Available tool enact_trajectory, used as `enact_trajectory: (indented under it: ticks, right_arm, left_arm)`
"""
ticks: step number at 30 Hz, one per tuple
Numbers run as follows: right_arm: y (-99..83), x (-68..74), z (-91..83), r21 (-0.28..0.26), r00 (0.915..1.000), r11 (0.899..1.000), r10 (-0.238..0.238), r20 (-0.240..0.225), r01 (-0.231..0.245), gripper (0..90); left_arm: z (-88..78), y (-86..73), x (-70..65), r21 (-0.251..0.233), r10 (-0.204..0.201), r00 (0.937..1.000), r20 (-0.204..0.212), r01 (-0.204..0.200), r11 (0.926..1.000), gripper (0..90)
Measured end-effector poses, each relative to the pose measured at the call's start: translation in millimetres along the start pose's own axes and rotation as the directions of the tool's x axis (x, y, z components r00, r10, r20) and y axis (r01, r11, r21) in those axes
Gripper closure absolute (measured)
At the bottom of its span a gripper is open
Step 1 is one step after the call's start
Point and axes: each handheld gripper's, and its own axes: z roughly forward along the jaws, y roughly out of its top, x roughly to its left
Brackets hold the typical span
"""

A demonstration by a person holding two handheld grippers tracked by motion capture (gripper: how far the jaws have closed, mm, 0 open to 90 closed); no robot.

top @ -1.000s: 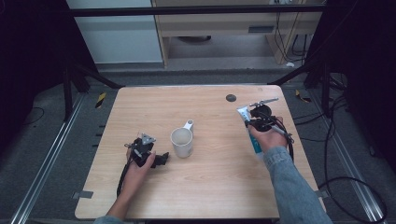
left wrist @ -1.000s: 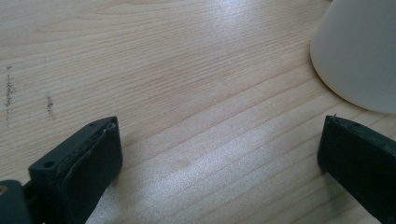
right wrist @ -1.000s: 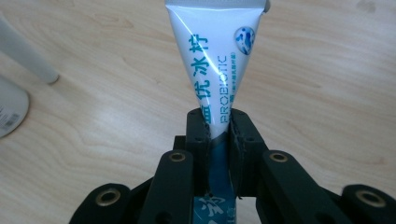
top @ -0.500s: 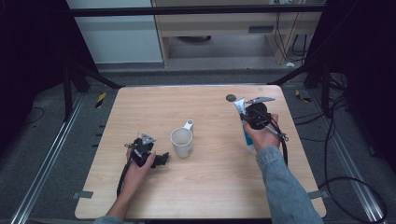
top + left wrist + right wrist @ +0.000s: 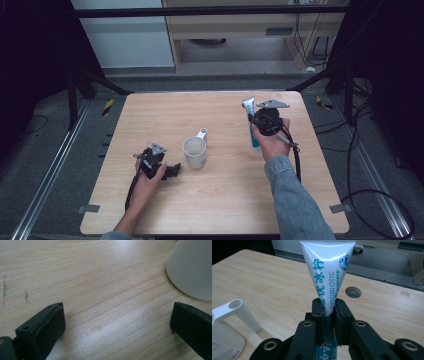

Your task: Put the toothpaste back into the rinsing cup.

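Observation:
A white and blue toothpaste tube (image 5: 251, 125) (image 5: 327, 272) is held upright above the right part of the table, with my right gripper (image 5: 260, 121) (image 5: 328, 307) shut on its middle. A white mug (image 5: 195, 151) with a side handle (image 5: 237, 312) stands at the table's middle. My left gripper (image 5: 172, 171) (image 5: 117, 327) rests on the wood just left of the mug (image 5: 192, 267), jaws wide apart with nothing between them.
The wooden table (image 5: 220, 205) has a round grey cable hole (image 5: 353, 292) at its far right. Metal rails and cables run along the floor on both sides. A cabinet stands behind the table.
My right gripper has carried the toothpaste tube to the left and farther from the person, towards the mug. The left gripper has stayed still.

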Motion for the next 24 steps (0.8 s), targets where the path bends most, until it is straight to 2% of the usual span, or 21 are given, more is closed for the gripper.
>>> enact_trajectory:
  ticks: [8, 17, 24]
  right_arm:
    - [4.5, 9.0, 5.2, -0.031, 0.9998, 0.999, 0.02, -0.002, -0.02, 80.0]
    - [10.2, 20.1, 6.6, -0.074, 0.9997, 0.997, 0.022, -0.007, -0.022, 80.0]
    - [15.8, 43.0, 4.7, -0.123, 0.9993, 0.992, 0.021, -0.033, -0.025, 80.0]
  left_arm:
    - [0.0, 0.0, 0.0, 0.0, -0.001, 1.0, 0.0, 0.001, 1.0, 0.0]
    - [0.1, 0.0, 0.0, -0.001, 0.0, 1.0, 0.0, 0.0, 1.0, 0.0]
    - [0.1, -0.1, -0.2, -0.002, -0.002, 1.0, 0.0, 0.002, 1.0, 0.0]
